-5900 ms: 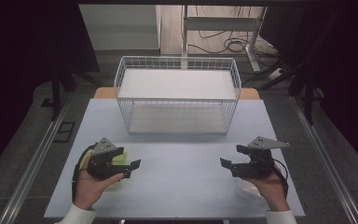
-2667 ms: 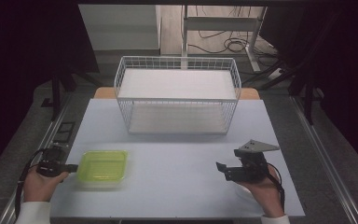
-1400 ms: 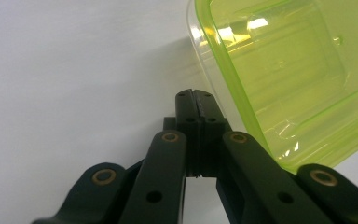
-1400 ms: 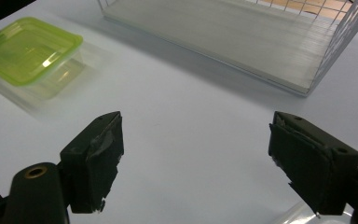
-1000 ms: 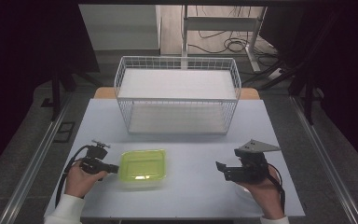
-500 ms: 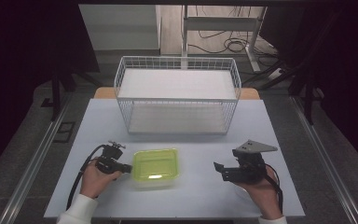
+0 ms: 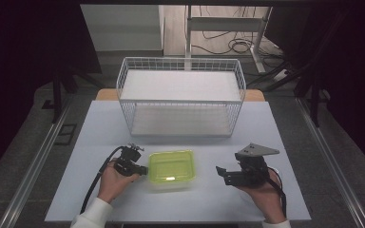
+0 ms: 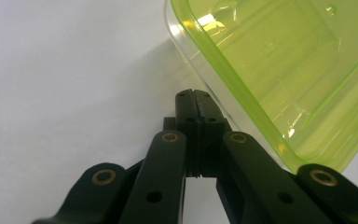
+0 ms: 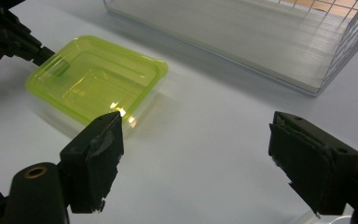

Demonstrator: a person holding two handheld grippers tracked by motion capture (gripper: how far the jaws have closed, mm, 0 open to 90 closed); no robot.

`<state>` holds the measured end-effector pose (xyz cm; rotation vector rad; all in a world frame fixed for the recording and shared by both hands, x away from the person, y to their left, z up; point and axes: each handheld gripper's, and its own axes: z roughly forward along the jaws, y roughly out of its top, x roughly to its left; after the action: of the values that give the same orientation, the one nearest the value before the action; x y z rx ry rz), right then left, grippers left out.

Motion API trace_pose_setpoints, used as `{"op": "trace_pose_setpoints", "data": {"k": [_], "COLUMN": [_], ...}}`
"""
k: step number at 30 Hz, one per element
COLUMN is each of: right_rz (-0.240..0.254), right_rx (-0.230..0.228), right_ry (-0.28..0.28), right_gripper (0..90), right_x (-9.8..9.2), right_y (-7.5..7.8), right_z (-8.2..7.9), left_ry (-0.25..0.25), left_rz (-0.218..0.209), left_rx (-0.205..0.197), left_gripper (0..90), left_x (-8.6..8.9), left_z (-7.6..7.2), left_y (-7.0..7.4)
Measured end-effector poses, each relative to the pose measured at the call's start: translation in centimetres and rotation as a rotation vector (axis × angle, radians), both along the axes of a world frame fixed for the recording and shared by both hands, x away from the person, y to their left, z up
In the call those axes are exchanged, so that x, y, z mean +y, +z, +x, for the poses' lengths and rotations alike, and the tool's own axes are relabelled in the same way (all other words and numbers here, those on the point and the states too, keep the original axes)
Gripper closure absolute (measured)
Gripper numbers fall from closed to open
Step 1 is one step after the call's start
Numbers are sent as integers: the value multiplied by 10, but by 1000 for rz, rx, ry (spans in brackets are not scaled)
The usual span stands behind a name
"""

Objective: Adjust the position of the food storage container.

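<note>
Lime-green clear plastic lidded container (image 7: 171, 167) on bench, not yet in white wire basket (image 7: 180, 97); L hand-held gripper (image 7: 144, 170) jaws together at its edge, R hand-held gripper (image 7: 220, 173) jaws apart

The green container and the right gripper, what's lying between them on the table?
Nothing: in the high view, bare table separates the green container from the right gripper. The right gripper view shows the same open stretch.

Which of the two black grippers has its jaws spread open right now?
The right gripper, held clear of the yellow-green lidded plastic container. The left gripper has its jaws pressed together, beside the container's edge.
</note>
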<state>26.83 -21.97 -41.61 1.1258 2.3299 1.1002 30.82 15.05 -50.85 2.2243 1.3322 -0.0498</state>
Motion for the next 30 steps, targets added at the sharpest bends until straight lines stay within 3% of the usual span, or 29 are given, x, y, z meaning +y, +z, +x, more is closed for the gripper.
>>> {"op": "trace_pose_setpoints", "data": {"k": [13, 17, 21, 24, 27, 28, 30], "right_rz": [-3, 0, 6, 16, 59, 86, 92], "right_rx": [3, 0, -4, -2, 16, 29, 34], "right_ry": [0, 12, 16, 20, 40, 51, 49], "right_gripper": [175, 175, 175, 175, 172, 172, 172], "right_x": [0, 3, 4, 4, 6, 9, 13], "right_y": [-1, 1, 3, 3, 2, 1, -1], "right_z": [0, -1, -2, -2, -1, -1, 0], "left_ry": [1, -11, 14, 32, 49, 64, 60], "left_rz": [-14, 0, 7, -14, -52, -88, -103], "left_rx": [-20, -30, -53, -89, -123, -144, -144], "left_gripper": [899, 898, 895, 891, 838, 746, 593], "left_x": [-14, -17, -12, -1, 8, 13, 15], "left_z": [7, 8, 5, 0, -7, -13, -16], "left_y": [-2, -4, 1, 10, 21, 28, 32]}}
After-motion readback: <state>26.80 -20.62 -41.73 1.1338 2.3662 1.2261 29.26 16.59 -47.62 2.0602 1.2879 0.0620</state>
